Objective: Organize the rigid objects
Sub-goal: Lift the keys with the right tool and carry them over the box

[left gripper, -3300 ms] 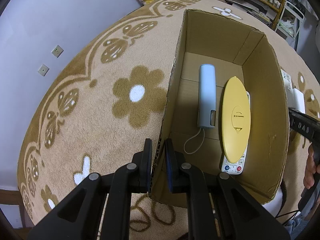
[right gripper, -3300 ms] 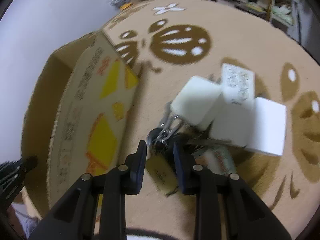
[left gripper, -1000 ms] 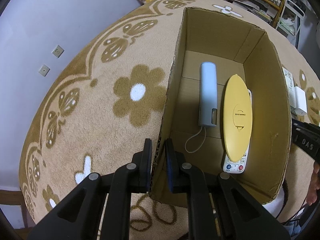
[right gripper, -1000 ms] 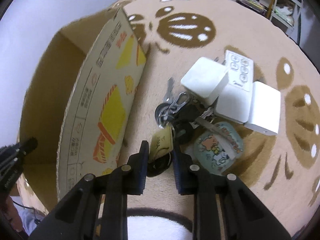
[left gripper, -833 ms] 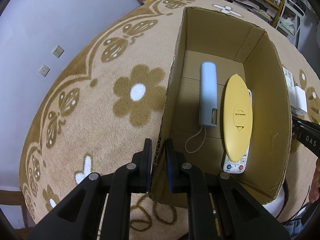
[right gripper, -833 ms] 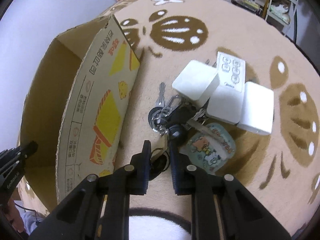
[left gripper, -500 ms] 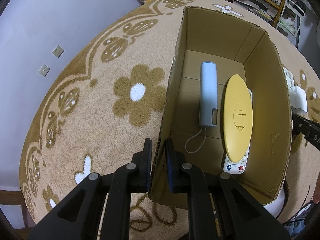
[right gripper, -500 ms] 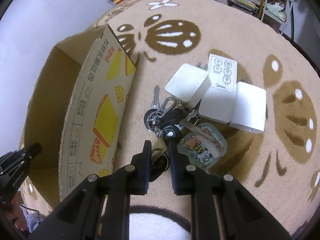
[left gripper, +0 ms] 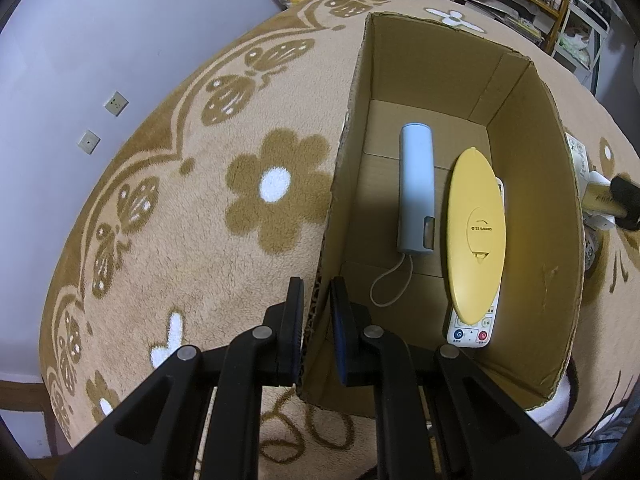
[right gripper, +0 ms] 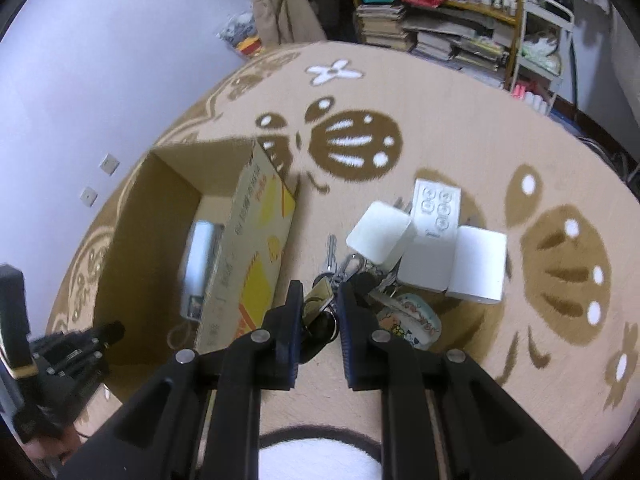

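Note:
My right gripper (right gripper: 318,298) is shut on the brass tag of a key bunch (right gripper: 320,294). The bunch's silver key (right gripper: 330,254) and cartoon tag (right gripper: 412,320) trail toward the pile; I cannot tell if they are off the carpet. My left gripper (left gripper: 316,306) is shut on the near left wall of an open cardboard box (left gripper: 536,208). Inside lie a grey-blue stick device (left gripper: 416,192), a yellow oval case (left gripper: 476,232) and a white remote (left gripper: 470,330) under it. The right gripper's tip (left gripper: 624,202) shows beyond the box's right wall.
Beside the keys lie two white adapters (right gripper: 380,232) (right gripper: 476,266) and a white button remote (right gripper: 437,206) on the flowered carpet (right gripper: 460,128). The box's printed wall (right gripper: 256,248) stands left of them. Shelves with books (right gripper: 440,40) line the far side.
The right gripper has closed on the key bunch's brass tag and risen, so the box and pile look smaller and the room shows. The left gripper and box have not moved.

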{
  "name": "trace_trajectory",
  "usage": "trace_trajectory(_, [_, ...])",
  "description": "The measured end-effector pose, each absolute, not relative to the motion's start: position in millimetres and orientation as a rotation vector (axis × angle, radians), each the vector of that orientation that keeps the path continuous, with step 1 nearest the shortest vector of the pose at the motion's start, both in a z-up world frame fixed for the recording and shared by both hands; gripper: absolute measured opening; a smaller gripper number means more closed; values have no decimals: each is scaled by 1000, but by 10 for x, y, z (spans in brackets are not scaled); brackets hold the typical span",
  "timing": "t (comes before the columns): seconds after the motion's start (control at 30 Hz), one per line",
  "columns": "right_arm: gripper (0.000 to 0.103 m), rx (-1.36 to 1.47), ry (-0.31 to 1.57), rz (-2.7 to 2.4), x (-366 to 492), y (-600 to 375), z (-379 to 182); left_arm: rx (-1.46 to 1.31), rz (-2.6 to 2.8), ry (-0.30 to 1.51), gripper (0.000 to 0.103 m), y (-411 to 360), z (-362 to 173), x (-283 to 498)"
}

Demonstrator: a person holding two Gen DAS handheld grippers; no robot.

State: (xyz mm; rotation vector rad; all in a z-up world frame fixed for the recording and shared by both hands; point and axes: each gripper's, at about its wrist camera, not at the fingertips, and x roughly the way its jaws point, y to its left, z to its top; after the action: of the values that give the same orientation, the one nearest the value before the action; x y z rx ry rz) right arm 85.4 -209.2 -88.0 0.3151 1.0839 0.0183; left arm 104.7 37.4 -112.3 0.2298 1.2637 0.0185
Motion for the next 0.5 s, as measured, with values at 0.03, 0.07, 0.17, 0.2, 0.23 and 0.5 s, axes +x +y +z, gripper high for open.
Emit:
trace_trajectory(0.03, [18,311,1065,11,840,-2067,-816,226,19,1264,12,378,-1120,1048])
trace_trajectory(0.07, [18,311,1058,10,852,-2054,-795,222,18,1265,12,382,-1118,1048])
trace_trajectory(0.17, [18,312,1007,-2,864,-1980,-684,217,18,1266,12,389,-1114,1049])
trace_trajectory(0.2, [18,297,979,0,851,-1926,-609,218,18,1265,12,388,-1114,1048])
trace_trajectory(0.23, [18,288,956,9,844,-1890,-559,220,17,1264,12,385,-1113,1046])
trace_trajectory(0.5, [18,234,835,143,800,-1406,-302,229,16,1259,12,371,-1122,1041])
